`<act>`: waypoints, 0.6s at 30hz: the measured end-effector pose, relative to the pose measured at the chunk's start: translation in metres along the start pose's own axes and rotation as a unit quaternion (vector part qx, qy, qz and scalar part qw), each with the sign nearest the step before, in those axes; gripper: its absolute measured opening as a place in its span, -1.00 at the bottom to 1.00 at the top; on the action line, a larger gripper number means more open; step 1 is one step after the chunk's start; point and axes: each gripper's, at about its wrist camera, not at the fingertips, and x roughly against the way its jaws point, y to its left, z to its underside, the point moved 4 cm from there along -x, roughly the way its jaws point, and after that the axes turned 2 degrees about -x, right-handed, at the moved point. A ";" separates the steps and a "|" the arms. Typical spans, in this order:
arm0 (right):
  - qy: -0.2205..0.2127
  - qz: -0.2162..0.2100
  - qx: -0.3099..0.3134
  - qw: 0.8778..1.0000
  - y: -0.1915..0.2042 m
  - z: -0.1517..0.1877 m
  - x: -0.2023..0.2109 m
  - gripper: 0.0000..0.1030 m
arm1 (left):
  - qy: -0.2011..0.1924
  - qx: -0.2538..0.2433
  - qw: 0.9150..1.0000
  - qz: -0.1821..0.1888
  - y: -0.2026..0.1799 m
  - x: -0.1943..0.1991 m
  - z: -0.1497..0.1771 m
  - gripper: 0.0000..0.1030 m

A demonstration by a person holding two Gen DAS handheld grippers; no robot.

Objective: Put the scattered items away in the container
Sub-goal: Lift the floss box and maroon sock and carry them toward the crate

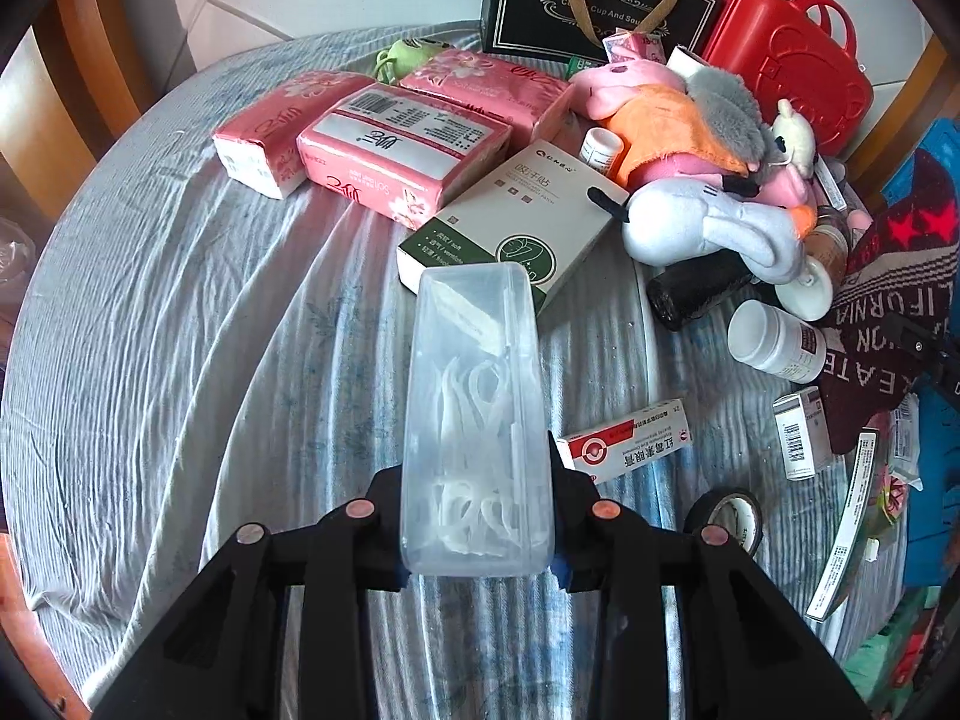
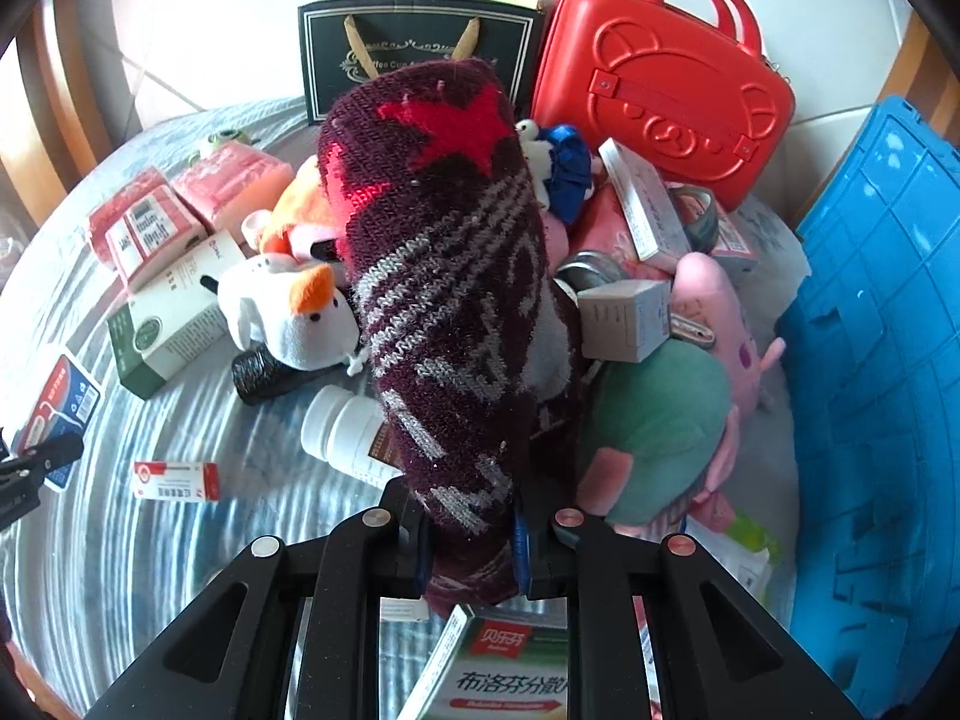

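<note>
My left gripper (image 1: pixel 477 546) is shut on a clear plastic box of floss picks (image 1: pixel 477 420) and holds it above the blue-grey cloth. My right gripper (image 2: pixel 471 546) is shut on a dark red knitted sock with a red star (image 2: pixel 444 276), which stands up in front of the camera. The blue crate (image 2: pixel 882 360) is at the right. Scattered items lie on the cloth: pink tissue packs (image 1: pixel 396 150), a white-green box (image 1: pixel 510 222), plush toys (image 1: pixel 708 180), a white pill bottle (image 1: pixel 774 339), a red-white ointment box (image 1: pixel 624 441).
A black gift bag (image 1: pixel 594 0) and a red case (image 2: pixel 666 90) stand at the back. A tape roll (image 1: pixel 729 516) and small medicine boxes (image 1: pixel 801 435) lie at right. A green and pink plush (image 2: pixel 660 420) lies near the crate. Wooden chairs stand behind the table.
</note>
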 end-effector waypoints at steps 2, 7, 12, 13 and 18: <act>-0.006 -0.005 -0.003 1.000 -0.001 -0.004 0.007 -0.64 | -0.003 0.000 1.000 -0.001 0.000 0.005 0.001 -0.38; -0.020 -0.016 -0.009 1.000 -0.003 -0.010 0.022 -0.64 | -0.010 0.004 1.000 -0.006 0.001 0.021 0.002 -0.38; -0.033 -0.029 -0.019 0.999 -0.003 -0.016 0.040 -0.64 | -0.017 0.009 1.000 -0.006 0.003 0.033 -0.001 -0.38; -0.036 -0.031 -0.020 0.999 -0.003 -0.018 0.044 -0.64 | -0.017 0.012 1.000 -0.005 0.004 0.036 -0.001 -0.38; -0.045 -0.047 -0.032 0.997 -0.004 -0.021 0.063 -0.64 | -0.018 0.022 1.000 0.001 0.009 0.049 0.002 -0.38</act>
